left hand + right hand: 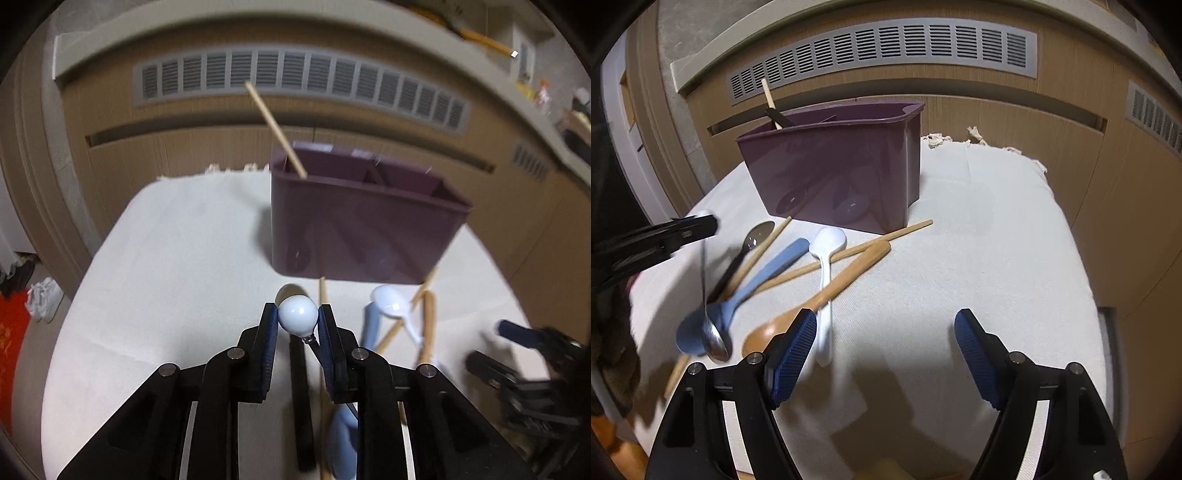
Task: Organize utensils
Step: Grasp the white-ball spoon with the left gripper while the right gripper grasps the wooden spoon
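Close to us, our left tongs (pixel 298 320) pinch the round white end of a metal spoon (pixel 714 332). The spoon hangs down from the tongs, with its shiny bowl low, just above the other spoons. The white ball end (pixel 297 316) sits tight between the two blue pads (pixel 269 350).

Our right tongs (pixel 886 328) are spread wide with nothing between them. They hover over the white cloth (pixel 979 240) that covers the surface.

A little farther out, a pile of things lies on the cloth. We see a blue spoon (pixel 753 284), a wooden spoon (pixel 827 291), a white plastic spoon (pixel 826 266) and a black-handled spoon (pixel 746 251). Long wooden chopsticks (pixel 864 247) lie crossed among them. The white spoon lies across one chopstick and over the handle of the wooden spoon.

Behind the pile stands a purple holder (pixel 834 173) with walls inside that split it into parts. One chopstick (pixel 275 129) stands tilted in the left part. A black handle (pixel 780 117) leans next to it. Through the purple wall we can faintly see spoon bowls at the bottom.

Farthest away is a brown wooden wall with a long gray vent (pixel 882 48).
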A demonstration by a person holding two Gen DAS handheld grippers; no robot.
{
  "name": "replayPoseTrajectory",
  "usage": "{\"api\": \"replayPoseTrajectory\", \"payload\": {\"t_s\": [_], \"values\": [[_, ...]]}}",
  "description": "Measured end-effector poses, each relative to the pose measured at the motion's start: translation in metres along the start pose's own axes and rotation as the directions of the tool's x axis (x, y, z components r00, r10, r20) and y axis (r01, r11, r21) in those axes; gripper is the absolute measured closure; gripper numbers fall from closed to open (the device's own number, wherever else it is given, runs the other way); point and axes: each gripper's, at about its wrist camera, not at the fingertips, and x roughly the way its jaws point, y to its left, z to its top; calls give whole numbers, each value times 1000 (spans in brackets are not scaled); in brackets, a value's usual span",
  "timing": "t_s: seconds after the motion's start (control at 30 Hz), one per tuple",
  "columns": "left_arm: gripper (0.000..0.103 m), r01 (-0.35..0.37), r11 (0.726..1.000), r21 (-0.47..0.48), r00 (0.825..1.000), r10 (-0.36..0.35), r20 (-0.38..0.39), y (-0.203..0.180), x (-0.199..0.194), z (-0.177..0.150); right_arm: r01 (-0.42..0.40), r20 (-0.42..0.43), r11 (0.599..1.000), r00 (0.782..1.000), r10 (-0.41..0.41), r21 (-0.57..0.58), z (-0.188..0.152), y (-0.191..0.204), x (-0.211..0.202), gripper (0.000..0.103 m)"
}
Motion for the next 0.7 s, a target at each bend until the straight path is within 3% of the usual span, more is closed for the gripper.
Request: {"api": "replayPoseTrajectory", "payload": {"t_s": [0.13,0.23,0.3,0.37,0.5,0.57,0.7], "values": [[80,46,999,-8,997,-45,68,6,-33,-1,-23,-34,997,999,26,70,15,4,12,28],[80,67,998,-4,992,-66,112,10,-51,-1,5,-57,993,998,2,122,25,7,27,29],[80,70,998,4,988,-70,136,14,-58,-1,21,-75,990,997,-11,138,31,11,37,36],[80,76,997,6,985,-76,152,14,-62,-2,15,-99,990,995,-1,143,35,18,48,52],[80,112,994,-13,982,-108,153,22,-63,-6,72,-142,993,988,-59,94,36,33,65,58],[80,119,993,-24,981,-114,155,28,-66,-8,100,-142,994,986,-92,51,36,39,67,76],[80,128,991,-26,981,-123,149,30,-68,-10,66,-148,998,987,-63,15,34,41,60,92]]}}
